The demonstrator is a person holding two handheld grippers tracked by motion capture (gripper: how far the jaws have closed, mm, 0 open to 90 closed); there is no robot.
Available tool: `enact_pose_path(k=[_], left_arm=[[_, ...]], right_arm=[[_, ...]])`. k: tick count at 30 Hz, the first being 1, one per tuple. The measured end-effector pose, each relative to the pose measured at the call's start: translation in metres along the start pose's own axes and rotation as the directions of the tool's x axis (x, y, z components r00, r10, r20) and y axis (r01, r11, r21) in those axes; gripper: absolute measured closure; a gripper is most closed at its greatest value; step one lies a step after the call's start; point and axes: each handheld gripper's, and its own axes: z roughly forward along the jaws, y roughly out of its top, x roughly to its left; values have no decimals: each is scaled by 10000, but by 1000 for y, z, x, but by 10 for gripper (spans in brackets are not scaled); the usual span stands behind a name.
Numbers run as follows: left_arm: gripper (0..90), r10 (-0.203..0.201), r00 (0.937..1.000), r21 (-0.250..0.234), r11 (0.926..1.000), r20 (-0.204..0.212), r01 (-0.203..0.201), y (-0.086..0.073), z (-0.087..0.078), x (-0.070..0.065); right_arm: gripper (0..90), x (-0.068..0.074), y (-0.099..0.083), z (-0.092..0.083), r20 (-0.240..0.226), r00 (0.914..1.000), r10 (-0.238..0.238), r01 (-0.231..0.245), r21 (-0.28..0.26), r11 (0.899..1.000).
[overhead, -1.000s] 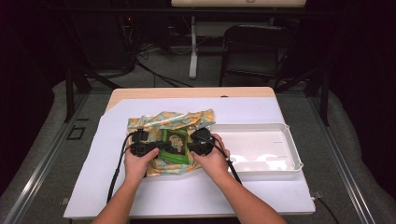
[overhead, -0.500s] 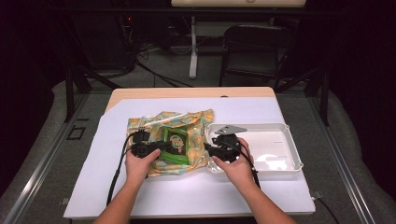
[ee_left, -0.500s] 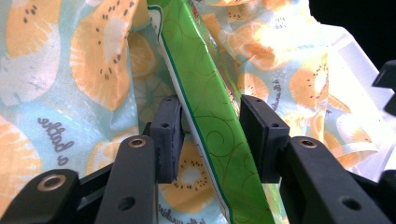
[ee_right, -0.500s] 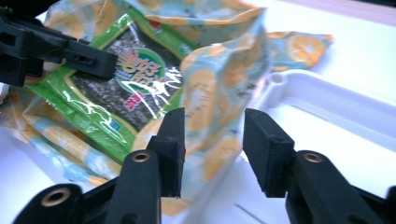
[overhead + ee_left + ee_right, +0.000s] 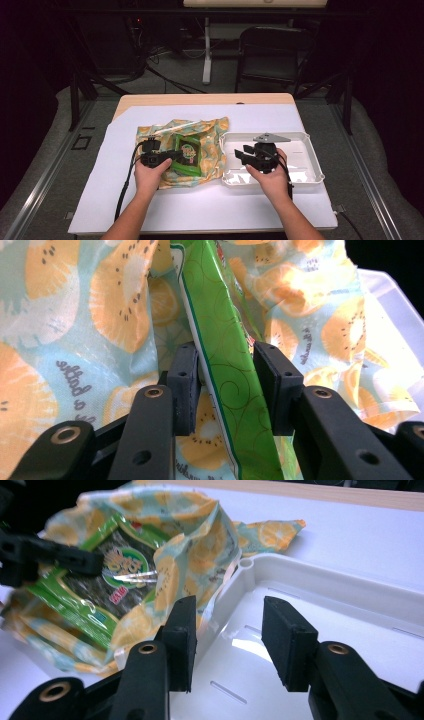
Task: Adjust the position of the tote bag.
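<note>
Left gripper (image 5: 225, 385) jaws have just been closing on the one green foil snack packet (image 5: 220, 355), standing on edge inside the single orange-print fabric bag (image 5: 170, 137), left of the one white plastic tray (image 5: 310, 150). Right gripper (image 5: 227, 635) jaws just opened, spread, nothing between, over the tray's left edge. Risk: slick foil slips out, or cloth gets pinched and drags.
</note>
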Motion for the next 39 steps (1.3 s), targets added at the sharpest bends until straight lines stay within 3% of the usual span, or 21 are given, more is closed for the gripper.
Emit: enact_pose_path(k=[8, 13, 20, 31, 39], left_arm=[[668, 62, 9994, 145, 9999, -328, -57, 7, 0, -9], [690, -412, 9985, 117, 9991, -356, 416, 8, 0, -10], [717, -733, 9959, 119, 9972, -521, 740, 14, -4, -16], [723, -900, 9933, 109, 9958, -723, 910, 20, -10, -19], [723, -769, 9936, 4, 9970, -823, 772, 17, -22, -19]], right_arm=[[580, -9, 3, -7, -120, 9994, 336, -340, -305, 9990], [580, -15, 5, -13, -91, 9983, 577, -581, -497, 9971], [581, -23, 4, -17, -127, 9968, 787, -793, -588, 9951], [581, -23, 3, -13, -168, 9970, 752, -759, -479, 9960], [581, -22, 2, -12, -219, 9961, 855, -864, -477, 9951]])
